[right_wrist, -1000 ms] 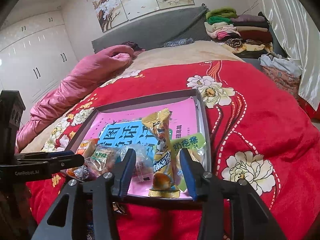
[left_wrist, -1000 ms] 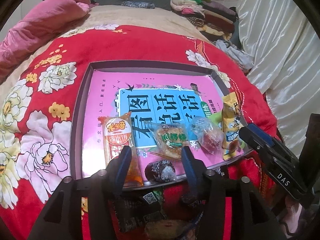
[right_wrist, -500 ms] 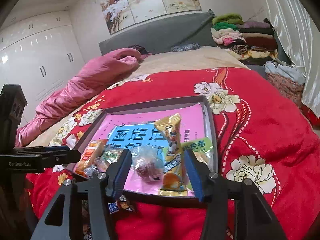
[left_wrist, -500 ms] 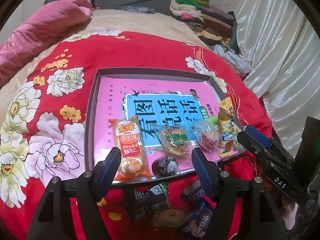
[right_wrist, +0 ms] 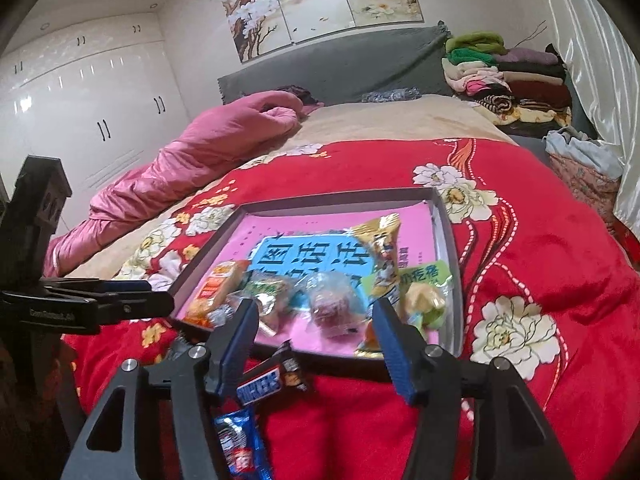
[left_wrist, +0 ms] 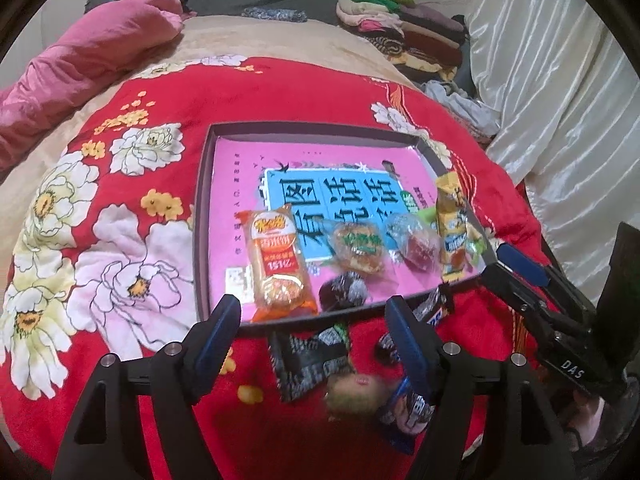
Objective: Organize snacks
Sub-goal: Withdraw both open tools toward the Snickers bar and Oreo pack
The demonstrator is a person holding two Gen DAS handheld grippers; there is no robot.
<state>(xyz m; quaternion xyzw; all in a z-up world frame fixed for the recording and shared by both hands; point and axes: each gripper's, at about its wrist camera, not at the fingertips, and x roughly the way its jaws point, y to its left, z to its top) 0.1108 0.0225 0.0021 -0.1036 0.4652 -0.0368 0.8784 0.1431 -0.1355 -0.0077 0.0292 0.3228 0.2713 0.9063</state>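
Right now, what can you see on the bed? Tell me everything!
tray: one, dark rim, pink book cover inside, on the red blanket
orange snack pack: one, tray's near left
round snacks: three or so, clear or dark wrappers, tray's near edge
yellow snack stick: one, tray's right side
loose snacks: several, dark or blue wrappers, on the blanket before the tray
blanket: one, red, flowered
folded clothes: one stack, far right
left tool: one, black and blue, empty
right tool: one, same, jaws opening, empty

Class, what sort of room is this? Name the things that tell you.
A bedroom, most likely: a bed under a red floral blanket, a padded headboard, and a white wardrobe along the wall.
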